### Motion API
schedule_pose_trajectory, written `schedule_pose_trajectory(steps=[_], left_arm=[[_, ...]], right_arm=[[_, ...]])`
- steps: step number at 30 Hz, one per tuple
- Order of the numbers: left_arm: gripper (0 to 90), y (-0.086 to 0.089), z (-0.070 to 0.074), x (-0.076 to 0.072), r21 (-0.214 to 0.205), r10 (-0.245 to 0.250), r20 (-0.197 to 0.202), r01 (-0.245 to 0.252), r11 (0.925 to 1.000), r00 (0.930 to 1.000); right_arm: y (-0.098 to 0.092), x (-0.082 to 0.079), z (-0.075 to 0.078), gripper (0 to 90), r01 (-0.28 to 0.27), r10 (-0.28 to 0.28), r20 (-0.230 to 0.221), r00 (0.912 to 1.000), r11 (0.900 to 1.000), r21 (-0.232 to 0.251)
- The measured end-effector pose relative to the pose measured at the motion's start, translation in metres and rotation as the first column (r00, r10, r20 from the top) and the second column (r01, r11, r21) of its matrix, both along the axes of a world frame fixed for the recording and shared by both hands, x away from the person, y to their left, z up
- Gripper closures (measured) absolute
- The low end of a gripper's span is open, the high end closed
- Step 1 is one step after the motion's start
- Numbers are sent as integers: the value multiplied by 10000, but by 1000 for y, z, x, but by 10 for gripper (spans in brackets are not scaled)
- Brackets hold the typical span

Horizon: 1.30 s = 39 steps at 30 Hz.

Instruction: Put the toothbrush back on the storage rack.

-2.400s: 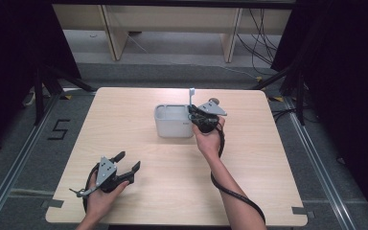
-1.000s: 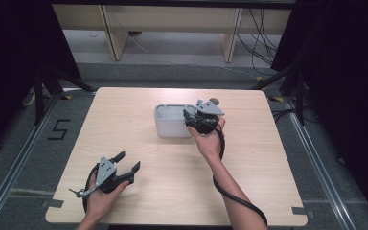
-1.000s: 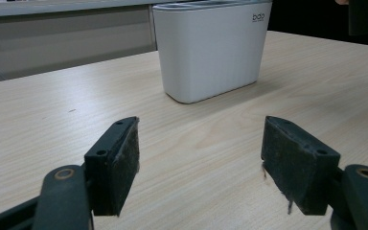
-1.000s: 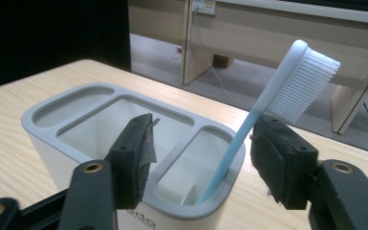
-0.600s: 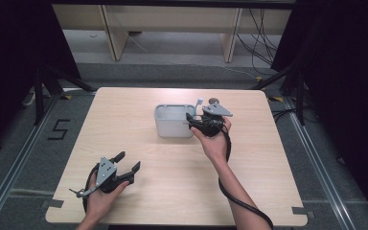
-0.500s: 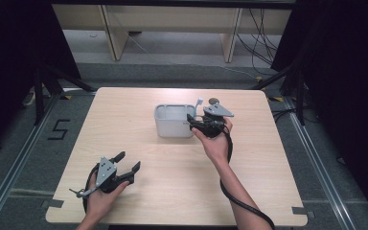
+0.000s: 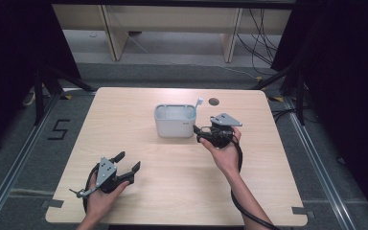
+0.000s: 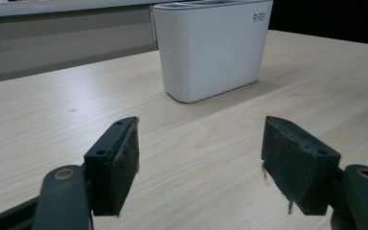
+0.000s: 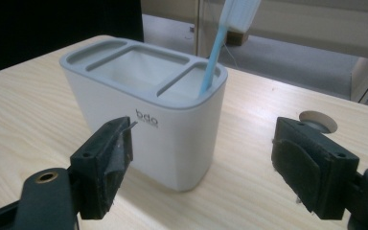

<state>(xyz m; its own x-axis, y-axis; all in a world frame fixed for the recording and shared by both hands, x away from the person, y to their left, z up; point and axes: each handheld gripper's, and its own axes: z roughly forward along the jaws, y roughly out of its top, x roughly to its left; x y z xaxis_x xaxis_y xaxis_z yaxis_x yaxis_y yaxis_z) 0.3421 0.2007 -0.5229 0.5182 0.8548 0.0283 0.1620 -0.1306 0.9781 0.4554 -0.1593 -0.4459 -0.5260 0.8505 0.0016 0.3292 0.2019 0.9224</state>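
A white holder (image 7: 175, 120) with a grey rim and three compartments stands mid-table. A light-blue toothbrush (image 7: 199, 103) leans upright in its right-end compartment, head up; the right gripper view shows its handle (image 9: 215, 52) in the holder (image 9: 143, 96). My right gripper (image 7: 200, 134) sits just right of and in front of the holder, open, with nothing between its jaws (image 9: 206, 141). Near the front left of the table my left gripper (image 7: 128, 161) rests open and empty, pointing at the holder (image 8: 211, 48) from a distance (image 8: 199, 143).
The wooden table (image 7: 172, 191) has a round cable hole (image 7: 214, 101) behind the holder, also seen as a grommet (image 9: 318, 120) in the right gripper view. Black cables trail from both grippers. Dark frames and rails flank the table.
My right gripper lowered the toothbrush into the holder's right compartment, let go, and drew back toward the person and to the right. The left gripper stayed still.
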Motion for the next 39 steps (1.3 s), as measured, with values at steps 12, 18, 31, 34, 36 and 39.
schedule_pose_trajectory(steps=[12,18,31,34,36,39], left_arm=[[288,0,0,0,-20,8,4,-8,10000,10000],[289,0,0,0,4,16,2,-16,10000,10000],[287,1,0,0,-96,71,-5,-71,9999,10000],[288,1,0,0,-73,70,6,-70,9999,10000],[288,1,0,0,-80,74,4,-74,9999,10000],[289,1,0,0,-113,96,-17,-97,9999,10000]], right_arm=[[-8,-20,-13,230,-284,275,-258,9993,9991,-326],[-17,-33,-22,230,-344,338,-104,9994,9970,-693],[-31,-55,-38,232,-534,507,-466,9976,9969,-584],[-36,-60,-41,233,-646,620,-408,9972,9957,-661],[-36,-61,-44,234,-721,702,-346,9969,9959,-552],[-39,-68,-50,240,-596,580,-286,9979,9966,-565]])
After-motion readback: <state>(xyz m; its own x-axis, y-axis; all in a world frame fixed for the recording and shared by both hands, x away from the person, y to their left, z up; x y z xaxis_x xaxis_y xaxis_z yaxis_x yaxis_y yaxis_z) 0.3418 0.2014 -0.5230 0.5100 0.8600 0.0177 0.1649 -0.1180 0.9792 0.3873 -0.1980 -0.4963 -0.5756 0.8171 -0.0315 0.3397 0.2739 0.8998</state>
